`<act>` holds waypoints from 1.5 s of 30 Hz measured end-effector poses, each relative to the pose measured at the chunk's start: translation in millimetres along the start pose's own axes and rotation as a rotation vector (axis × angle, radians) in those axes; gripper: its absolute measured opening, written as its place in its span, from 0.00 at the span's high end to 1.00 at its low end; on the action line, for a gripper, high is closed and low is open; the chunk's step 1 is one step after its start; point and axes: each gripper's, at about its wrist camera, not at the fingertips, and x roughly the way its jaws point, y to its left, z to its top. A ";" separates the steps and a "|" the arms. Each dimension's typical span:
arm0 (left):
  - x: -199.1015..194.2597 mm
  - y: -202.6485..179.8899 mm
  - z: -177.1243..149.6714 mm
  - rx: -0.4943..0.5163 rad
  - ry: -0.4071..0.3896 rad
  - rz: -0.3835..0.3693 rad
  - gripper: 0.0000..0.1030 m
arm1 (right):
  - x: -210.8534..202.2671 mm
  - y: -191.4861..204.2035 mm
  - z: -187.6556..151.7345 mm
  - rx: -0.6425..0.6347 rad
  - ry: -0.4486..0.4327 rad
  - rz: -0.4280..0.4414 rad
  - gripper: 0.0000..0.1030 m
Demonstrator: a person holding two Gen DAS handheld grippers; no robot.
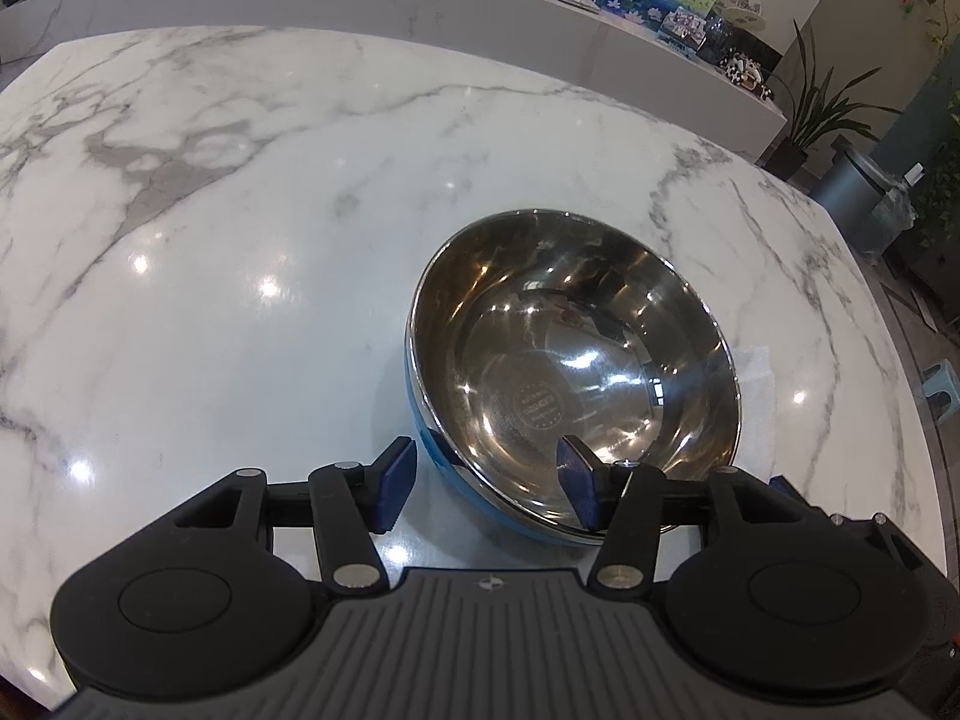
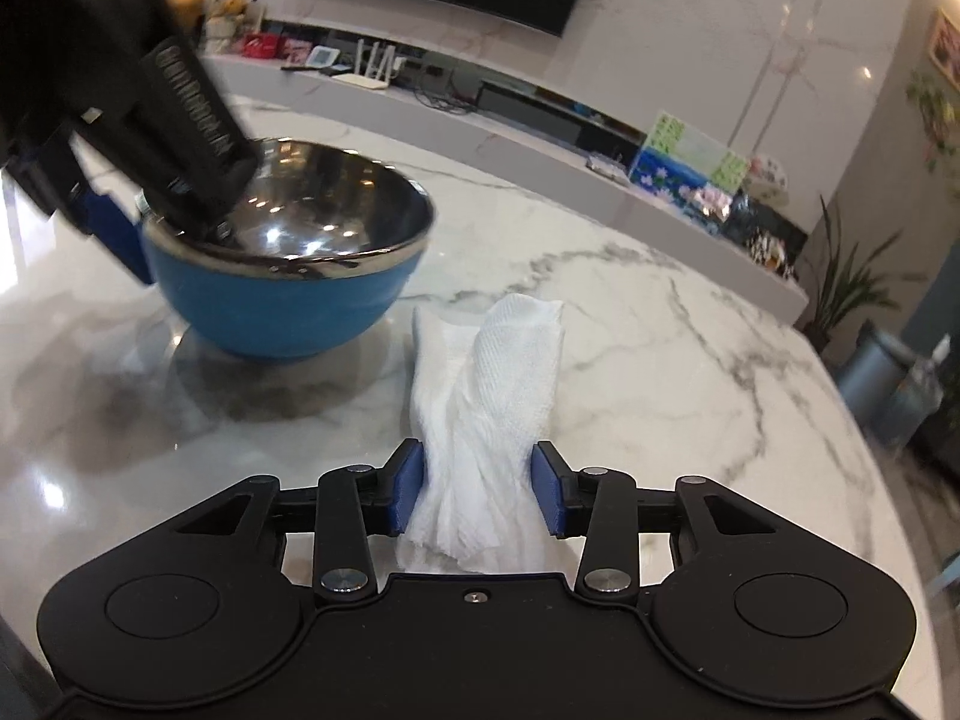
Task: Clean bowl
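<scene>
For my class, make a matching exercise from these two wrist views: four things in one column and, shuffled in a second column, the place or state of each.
Things:
1. bowl
2. paper towel
3. left hand-held gripper
4. right hand-held gripper

States:
A. straddling the bowl's near rim
B. fingers either side of the towel, not yet closed
C. crumpled on the marble table, right of the bowl
D. upright, blue outside, shiny steel inside

Pairs: 1-D, 2-C, 3-A, 4-B

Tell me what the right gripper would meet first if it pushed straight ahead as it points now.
The white paper towel: it already lies between the open fingers of the right gripper and stretches ahead on the marble table. The blue bowl sits off to the left, probably outside that line.
</scene>
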 end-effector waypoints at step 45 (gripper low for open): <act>10.3 -4.5 6.3 0.051 0.075 0.008 0.54 | -27.6 19.4 14.9 0.023 0.013 0.223 0.85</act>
